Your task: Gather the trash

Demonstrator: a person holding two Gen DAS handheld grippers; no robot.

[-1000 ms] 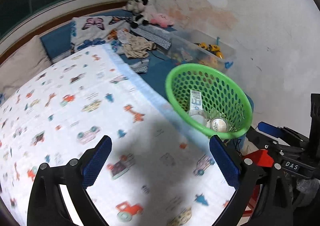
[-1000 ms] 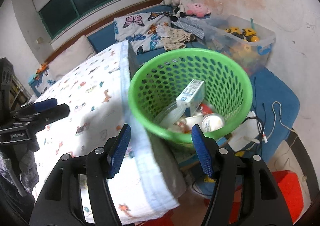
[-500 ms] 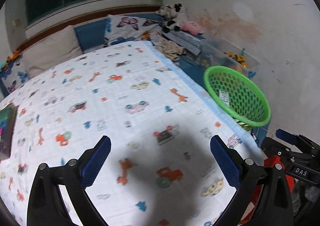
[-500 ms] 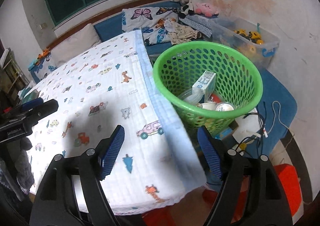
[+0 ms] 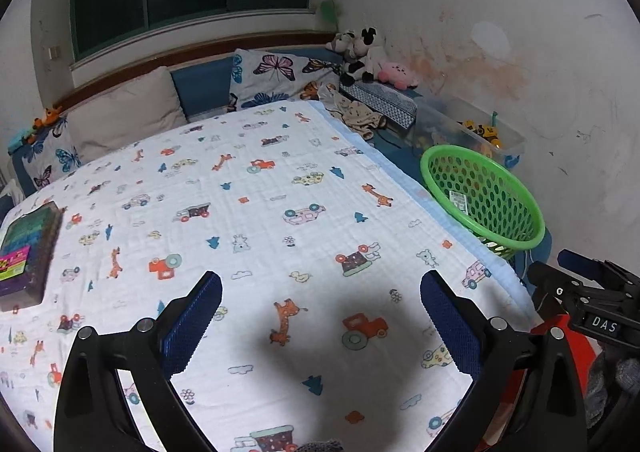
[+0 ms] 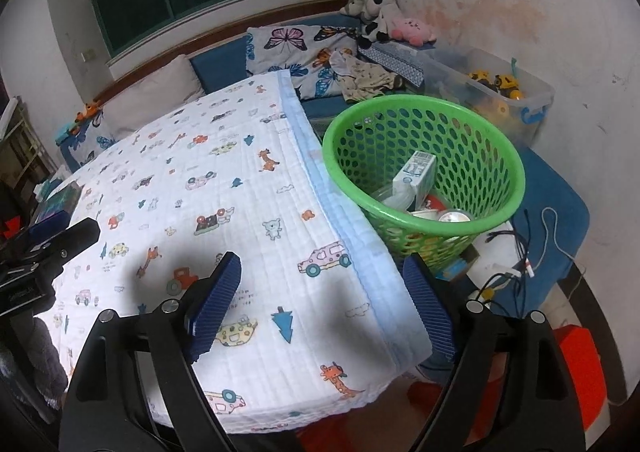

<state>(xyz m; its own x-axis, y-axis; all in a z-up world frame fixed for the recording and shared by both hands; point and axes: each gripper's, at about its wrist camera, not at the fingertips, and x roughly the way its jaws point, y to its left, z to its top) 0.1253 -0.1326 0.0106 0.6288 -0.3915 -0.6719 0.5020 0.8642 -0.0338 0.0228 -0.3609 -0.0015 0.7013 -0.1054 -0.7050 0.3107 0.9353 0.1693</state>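
Covering the bed, a white quilt [image 5: 280,212] printed with cartoon cars, giraffes and tractors, pale blue border along its right edge; no litter visible on its open surface.

Left gripper [image 5: 320,322]: blue-padded jaws spread wide, nothing between them, poised over the near part of the quilt; its shadow falls on the cloth beneath.

Right gripper [image 6: 320,308]: jaws opening, nothing between them, positioned above the quilt's near right corner, beside the basket.

Green perforated basket [image 6: 500,156]: round, upright, standing just beside the bed's right edge on the blue mat [image 6: 560,192]; contents include a white carton [image 6: 414,176] leaning against the inner wall, a clear plastic cup lying on its side, a round white lid or cup, and a red scrap; further items beneath cannot be told apart.

Dark box with a bright label [image 5: 24,252]: lying on the quilt's far left edge.

Clear plastic bin [image 6: 500,92]: against the wall behind the basket, holding yellow toy vehicles.

Head of bed: butterfly-print pillows [image 5: 280,76], a plain beige pillow [image 5: 124,112], crumpled cloth [image 5: 360,116], plush toys [image 5: 364,56] in the corner.

Floor right of the basket: tangled black and white cables [image 6: 516,252].
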